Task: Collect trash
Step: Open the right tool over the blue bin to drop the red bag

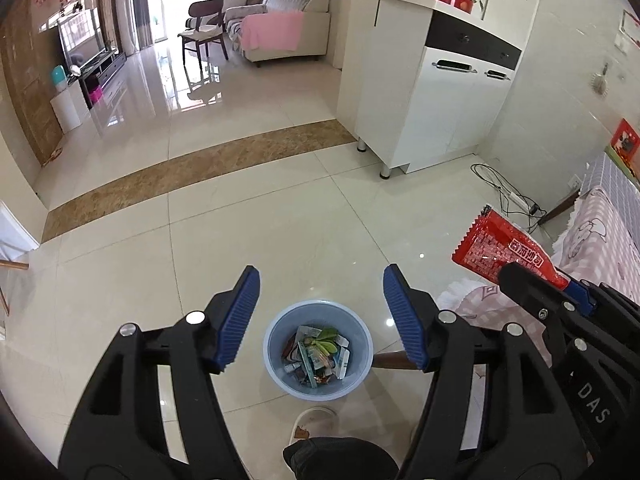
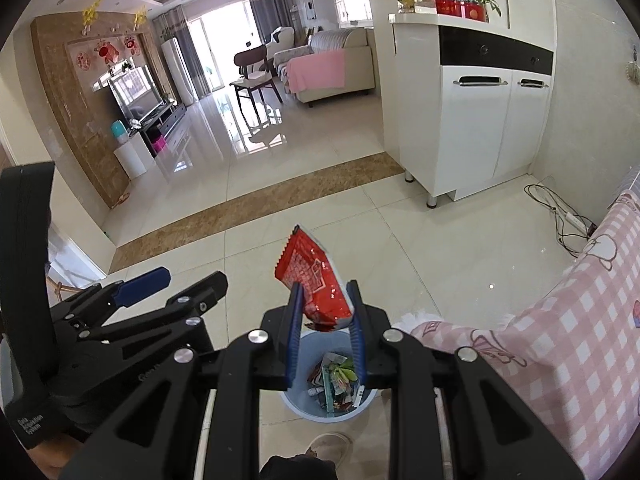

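Observation:
A light blue bin [image 1: 318, 350] stands on the floor below both grippers, partly filled with wrappers and a green scrap. My left gripper [image 1: 322, 292] hangs above it, open, with nothing between its blue pads. My right gripper [image 2: 326, 300] is shut on a red snack packet [image 2: 316, 280], which sticks up past the fingertips over the bin [image 2: 330, 380]. The left wrist view shows the red snack packet [image 1: 504, 248] at the right, held in the right gripper [image 1: 568, 284]. The right wrist view shows the left gripper [image 2: 164, 280] at the left.
A table with a pink checked cloth [image 2: 560, 340] sits close on the right. A white cabinet [image 1: 436, 100] stands beyond, with a power strip and cables [image 1: 516, 196] on the floor beside it. A person's shoe [image 1: 314, 420] is just behind the bin.

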A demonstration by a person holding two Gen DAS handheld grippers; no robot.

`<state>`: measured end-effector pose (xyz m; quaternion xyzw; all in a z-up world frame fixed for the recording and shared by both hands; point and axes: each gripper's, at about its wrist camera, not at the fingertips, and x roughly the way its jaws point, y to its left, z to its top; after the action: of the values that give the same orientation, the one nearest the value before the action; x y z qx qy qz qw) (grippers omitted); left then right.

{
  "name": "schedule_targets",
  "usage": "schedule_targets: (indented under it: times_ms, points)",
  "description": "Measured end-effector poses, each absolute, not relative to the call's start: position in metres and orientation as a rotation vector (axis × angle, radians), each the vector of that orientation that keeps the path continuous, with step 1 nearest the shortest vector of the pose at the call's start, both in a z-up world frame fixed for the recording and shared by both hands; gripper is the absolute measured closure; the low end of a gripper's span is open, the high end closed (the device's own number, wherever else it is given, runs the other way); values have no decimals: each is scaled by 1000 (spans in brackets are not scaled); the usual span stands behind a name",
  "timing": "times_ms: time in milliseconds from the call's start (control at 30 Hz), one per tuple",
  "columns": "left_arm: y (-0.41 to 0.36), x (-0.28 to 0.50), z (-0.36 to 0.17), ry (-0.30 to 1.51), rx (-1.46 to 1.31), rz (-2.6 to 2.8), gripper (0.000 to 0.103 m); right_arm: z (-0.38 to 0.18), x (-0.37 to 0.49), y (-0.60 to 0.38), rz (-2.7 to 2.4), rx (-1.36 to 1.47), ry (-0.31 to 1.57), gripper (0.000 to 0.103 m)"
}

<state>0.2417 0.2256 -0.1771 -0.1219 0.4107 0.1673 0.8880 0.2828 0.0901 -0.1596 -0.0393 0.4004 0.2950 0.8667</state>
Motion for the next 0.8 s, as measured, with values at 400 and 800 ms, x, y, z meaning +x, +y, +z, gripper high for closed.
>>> schedule_targets:
  times_ms: [400,800]
  points:
    - [230,239,-172,845,-267,366,39,-160,288,99,635,-83,832,81]
    - [241,235,-175,848,-246,438,39,-168,303,110,619,-3,820,58]
